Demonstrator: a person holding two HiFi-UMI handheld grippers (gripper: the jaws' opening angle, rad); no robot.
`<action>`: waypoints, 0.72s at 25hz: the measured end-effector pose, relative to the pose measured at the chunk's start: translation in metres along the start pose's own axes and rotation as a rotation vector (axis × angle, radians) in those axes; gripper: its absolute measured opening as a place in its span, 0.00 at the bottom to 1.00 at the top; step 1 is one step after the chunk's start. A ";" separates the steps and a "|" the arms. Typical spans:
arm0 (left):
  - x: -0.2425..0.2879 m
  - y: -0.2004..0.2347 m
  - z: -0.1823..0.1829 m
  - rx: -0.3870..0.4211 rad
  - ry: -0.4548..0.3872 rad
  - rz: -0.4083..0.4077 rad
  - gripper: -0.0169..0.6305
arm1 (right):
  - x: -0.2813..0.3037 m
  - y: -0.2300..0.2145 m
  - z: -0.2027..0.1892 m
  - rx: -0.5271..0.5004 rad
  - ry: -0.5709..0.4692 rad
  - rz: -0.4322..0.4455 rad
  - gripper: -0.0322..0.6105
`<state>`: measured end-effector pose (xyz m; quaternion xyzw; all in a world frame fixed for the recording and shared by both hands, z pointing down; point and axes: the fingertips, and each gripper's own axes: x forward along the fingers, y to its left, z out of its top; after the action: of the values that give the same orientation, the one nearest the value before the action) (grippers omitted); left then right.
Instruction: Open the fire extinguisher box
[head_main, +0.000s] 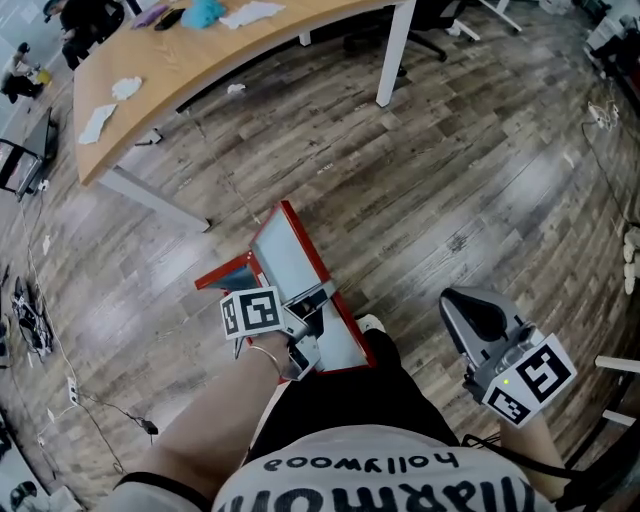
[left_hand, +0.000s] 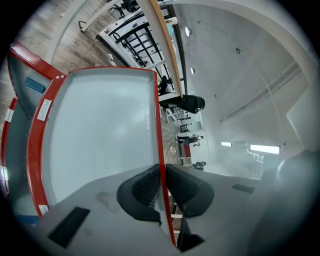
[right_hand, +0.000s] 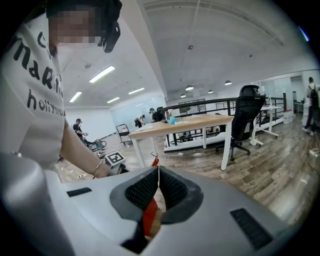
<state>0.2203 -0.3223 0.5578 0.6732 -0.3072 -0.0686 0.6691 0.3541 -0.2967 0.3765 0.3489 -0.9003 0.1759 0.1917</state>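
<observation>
The red fire extinguisher box stands on the wood floor at the person's feet. Its glass-panelled door is swung out towards the person. My left gripper is shut on the door's free edge. In the left gripper view the pads of my left gripper pinch the thin red door frame, with the pale glass pane to the left. My right gripper hangs to the right of the box, apart from it. Its jaws meet with nothing held; a piece of the red box shows behind them.
A long wooden desk on white legs stands further off, with papers and small items on top. A black office chair sits behind it. Cables lie on the floor at the left. Other people stand far off.
</observation>
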 end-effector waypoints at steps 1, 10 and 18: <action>0.002 0.001 0.000 0.001 0.000 0.006 0.08 | -0.001 -0.003 -0.002 -0.001 0.005 0.000 0.07; 0.021 0.010 0.000 0.012 0.023 0.057 0.08 | -0.003 -0.025 -0.009 0.025 0.023 0.003 0.07; 0.035 0.018 -0.001 0.000 0.032 0.115 0.08 | -0.001 -0.042 -0.014 0.041 0.038 0.012 0.07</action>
<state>0.2431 -0.3370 0.5858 0.6554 -0.3347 -0.0195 0.6768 0.3871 -0.3194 0.3956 0.3438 -0.8948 0.2021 0.2007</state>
